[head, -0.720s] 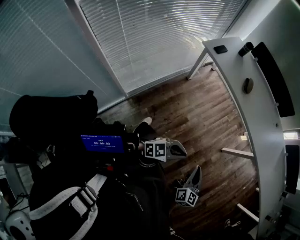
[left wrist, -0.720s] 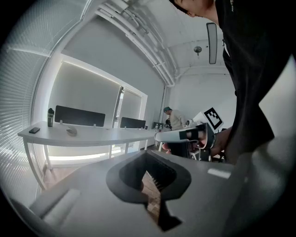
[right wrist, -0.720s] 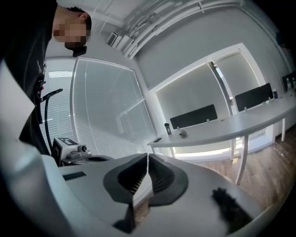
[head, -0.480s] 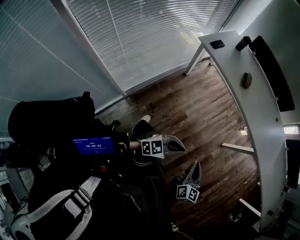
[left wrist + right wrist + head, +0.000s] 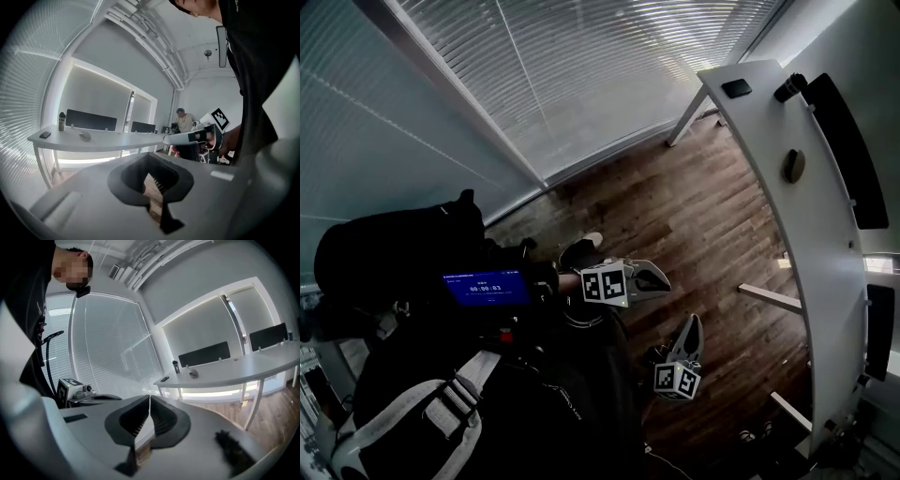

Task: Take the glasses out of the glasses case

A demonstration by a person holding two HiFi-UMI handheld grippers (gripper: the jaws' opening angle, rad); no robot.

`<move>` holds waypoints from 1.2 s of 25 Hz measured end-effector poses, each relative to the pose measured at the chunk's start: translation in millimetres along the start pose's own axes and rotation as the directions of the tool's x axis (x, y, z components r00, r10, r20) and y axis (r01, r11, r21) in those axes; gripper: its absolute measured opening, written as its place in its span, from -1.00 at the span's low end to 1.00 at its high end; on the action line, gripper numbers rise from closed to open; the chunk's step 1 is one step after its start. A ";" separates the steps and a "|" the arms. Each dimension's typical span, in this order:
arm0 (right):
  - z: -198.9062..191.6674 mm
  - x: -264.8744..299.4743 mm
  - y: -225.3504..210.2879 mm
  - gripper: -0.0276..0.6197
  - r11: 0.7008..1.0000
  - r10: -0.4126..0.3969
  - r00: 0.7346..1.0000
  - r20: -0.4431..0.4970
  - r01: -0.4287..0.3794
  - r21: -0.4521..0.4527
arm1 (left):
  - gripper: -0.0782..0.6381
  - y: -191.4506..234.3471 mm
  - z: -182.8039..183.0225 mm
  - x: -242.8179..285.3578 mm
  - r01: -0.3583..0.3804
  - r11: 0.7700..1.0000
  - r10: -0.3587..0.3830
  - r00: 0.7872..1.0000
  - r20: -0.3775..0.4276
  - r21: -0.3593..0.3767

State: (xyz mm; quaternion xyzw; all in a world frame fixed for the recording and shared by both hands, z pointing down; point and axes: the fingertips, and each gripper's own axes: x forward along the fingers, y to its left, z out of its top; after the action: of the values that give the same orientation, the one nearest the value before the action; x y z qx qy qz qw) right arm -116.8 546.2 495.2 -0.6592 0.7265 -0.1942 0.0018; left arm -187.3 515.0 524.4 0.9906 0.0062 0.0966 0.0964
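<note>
No glasses and no certain glasses case are in view. A small grey oval object (image 5: 794, 166) lies on the long white desk (image 5: 825, 272) at the right, too small to identify; it also shows in the left gripper view (image 5: 85, 136). My left gripper (image 5: 654, 277) is held in front of my body over the wooden floor, shut and empty (image 5: 151, 171). My right gripper (image 5: 691, 333) hangs lower and nearer, also shut with nothing in it (image 5: 149, 399). Both are well short of the desk.
On the desk's far end lie a flat dark object (image 5: 736, 88) and a dark bottle (image 5: 789, 89). Black panels (image 5: 853, 159) line its back edge. Window blinds (image 5: 609, 66) fill the far wall. A blue timer display (image 5: 485, 286) sits on my chest. Another person (image 5: 183, 121) stands far off.
The head view has shifted slightly, so the desk and blinds sit a little differently in the frame. Both grippers stay shut in about the same place before my body.
</note>
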 end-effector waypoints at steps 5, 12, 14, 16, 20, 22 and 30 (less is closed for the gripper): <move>11.8 37.0 16.2 -0.89 0.999 -0.033 0.999 -0.013 0.033 -0.016 | -0.76 45.7 10.9 -13.8 0.028 1.000 -0.028 0.999 0.024 0.003; 16.3 82.8 49.3 -0.89 1.000 -0.005 1.000 -0.010 0.005 -0.021 | -0.76 86.0 22.4 -28.8 0.033 0.999 -0.035 0.998 0.057 0.043; 17.4 117.2 54.8 -0.89 1.000 -0.018 1.000 -0.013 0.018 -0.019 | -0.76 118.6 20.7 -36.1 0.048 0.999 -0.049 0.997 0.062 0.026; 24.0 135.0 55.0 -0.89 1.000 -0.012 1.000 -0.021 0.012 -0.012 | -0.76 134.0 23.5 -37.2 0.043 0.999 -0.044 0.998 0.053 0.012; 36.9 129.6 50.7 -0.89 1.000 -0.029 0.999 -0.020 0.029 0.011 | -0.76 130.4 32.4 -34.2 0.050 0.998 -0.051 0.998 0.028 0.030; 37.7 127.6 48.5 -0.89 0.998 -0.051 0.999 -0.006 0.051 0.023 | -0.76 132.1 31.3 -35.4 0.059 0.998 -0.059 0.998 0.009 0.036; 43.5 165.5 53.6 -0.89 0.989 -0.136 0.990 -0.029 0.134 -0.055 | -0.76 184.3 22.6 -43.4 0.085 0.996 -0.085 0.996 -0.008 -0.010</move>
State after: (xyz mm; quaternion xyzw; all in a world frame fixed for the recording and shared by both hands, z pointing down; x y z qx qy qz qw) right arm -178.5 378.4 481.6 -0.7032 0.6852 -0.1853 -0.0407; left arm -226.6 328.5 529.8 0.9886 0.0484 0.0966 0.1052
